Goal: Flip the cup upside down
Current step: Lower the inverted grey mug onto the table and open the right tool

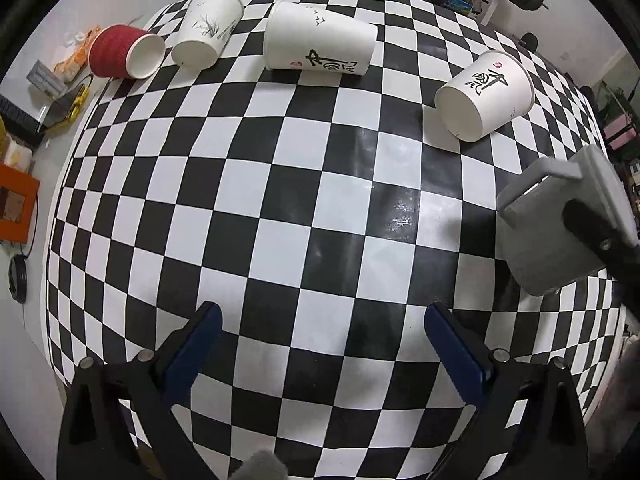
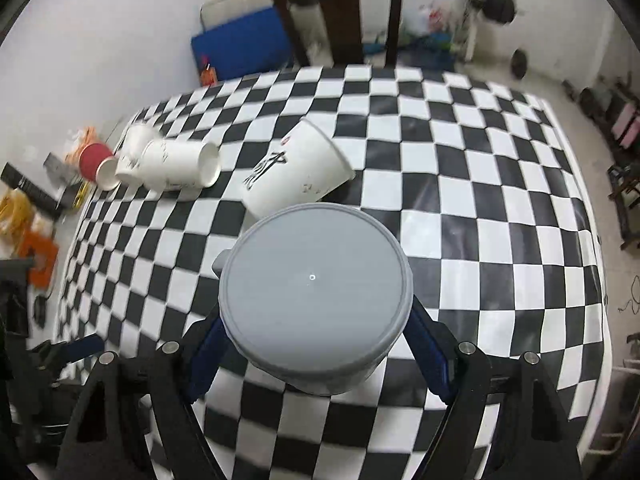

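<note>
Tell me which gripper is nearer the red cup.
Left. The left gripper hangs open over the checkered table, the red cup ahead-left; the right gripper, holding the grey cup, sits farther right.

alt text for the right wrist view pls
The right gripper is shut on a grey cup, its flat base facing the camera, above a checkered table. Behind it sits an upside-down white paper cup.

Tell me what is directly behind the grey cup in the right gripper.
Behind the grey cup stands a white paper cup with black calligraphy, upside down on the checkered table. Its lower edge is hidden.
</note>
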Demonstrator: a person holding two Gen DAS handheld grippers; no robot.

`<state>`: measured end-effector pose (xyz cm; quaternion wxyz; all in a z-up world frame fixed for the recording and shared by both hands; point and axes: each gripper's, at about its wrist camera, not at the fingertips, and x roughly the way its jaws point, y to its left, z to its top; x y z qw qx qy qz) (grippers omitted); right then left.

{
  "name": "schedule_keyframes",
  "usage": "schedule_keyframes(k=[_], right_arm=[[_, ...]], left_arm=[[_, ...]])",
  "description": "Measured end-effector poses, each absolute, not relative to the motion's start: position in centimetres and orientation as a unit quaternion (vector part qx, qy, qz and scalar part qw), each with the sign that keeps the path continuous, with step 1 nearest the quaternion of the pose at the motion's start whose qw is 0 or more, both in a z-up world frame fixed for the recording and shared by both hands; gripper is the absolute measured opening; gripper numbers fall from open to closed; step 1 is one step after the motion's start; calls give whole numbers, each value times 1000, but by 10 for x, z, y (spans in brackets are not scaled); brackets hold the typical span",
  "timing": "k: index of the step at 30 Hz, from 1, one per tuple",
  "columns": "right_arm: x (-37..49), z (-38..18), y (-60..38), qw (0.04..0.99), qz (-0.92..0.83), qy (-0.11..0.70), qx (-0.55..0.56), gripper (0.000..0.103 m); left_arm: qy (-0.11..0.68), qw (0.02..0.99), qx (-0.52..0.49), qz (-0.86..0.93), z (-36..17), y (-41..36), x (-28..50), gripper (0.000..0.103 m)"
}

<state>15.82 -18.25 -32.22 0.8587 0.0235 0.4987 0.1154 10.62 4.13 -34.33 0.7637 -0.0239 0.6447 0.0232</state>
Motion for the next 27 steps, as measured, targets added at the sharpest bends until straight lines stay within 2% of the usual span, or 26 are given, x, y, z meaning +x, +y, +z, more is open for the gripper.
schedule_keyframes(k=[5, 10, 14, 16, 19, 27], right_arm=[[138, -339, -177, 879, 99, 466, -2, 83], [128, -343, -179, 877, 96, 471, -13, 84], [117, -342, -190, 871, 82, 484, -21, 92], [107, -332, -195, 873, 74, 481, -28, 100], [90, -313, -208, 871, 59, 487, -18, 103], [43, -220, -248, 884, -24, 467, -24, 103]], left_arm=[[640, 768, -10, 18, -342, 29, 102, 103], [632, 775, -3, 14, -339, 16, 92, 103], [609, 793, 11, 13, -321, 8, 87, 103], [598, 802, 16, 9, -307, 4, 82, 103], [578, 816, 23, -1, -281, -1, 77, 103], [516, 855, 18, -40, -182, -16, 61, 103]])
